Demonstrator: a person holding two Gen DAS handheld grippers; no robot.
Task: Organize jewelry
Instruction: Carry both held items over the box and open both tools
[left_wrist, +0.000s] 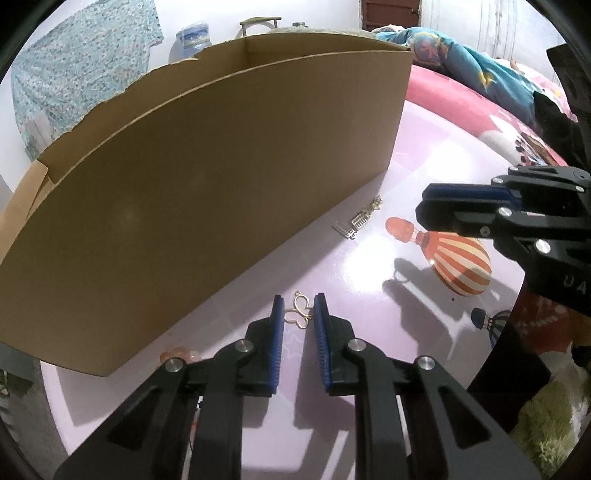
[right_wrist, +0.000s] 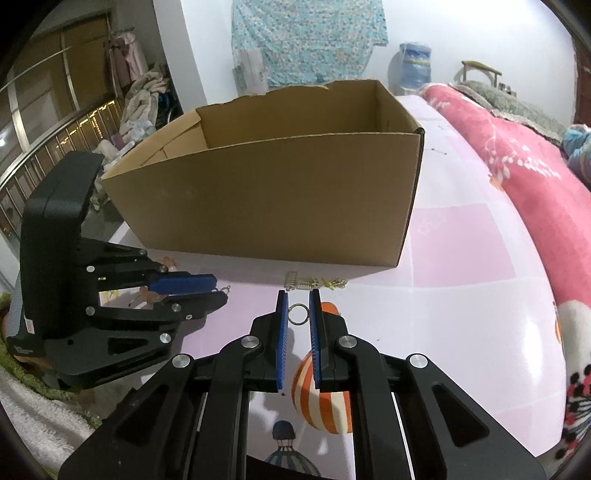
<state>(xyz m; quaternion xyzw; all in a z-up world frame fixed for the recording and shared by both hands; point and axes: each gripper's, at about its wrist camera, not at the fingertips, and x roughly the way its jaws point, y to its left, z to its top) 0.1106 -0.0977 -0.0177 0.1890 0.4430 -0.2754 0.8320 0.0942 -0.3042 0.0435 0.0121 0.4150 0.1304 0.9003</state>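
My left gripper (left_wrist: 299, 308) is shut on a gold butterfly pendant (left_wrist: 298, 314), held between its blue pads close to the front wall of a brown cardboard box (left_wrist: 207, 192). My right gripper (right_wrist: 298, 304) is shut on a small silver ring (right_wrist: 298, 314) above the pink table. A silver and gold chain piece (left_wrist: 356, 219) lies on the table by the box's front corner; it also shows in the right wrist view (right_wrist: 314, 282). The box (right_wrist: 273, 199) stands open-topped just beyond both grippers.
The pink table cover (right_wrist: 461, 258) has a striped balloon print (left_wrist: 458, 266). A small pinkish piece (left_wrist: 181, 356) lies at the box's near corner. A pink blanket (right_wrist: 517, 166) lies on the bed to the right. Cloth hangs on the wall behind.
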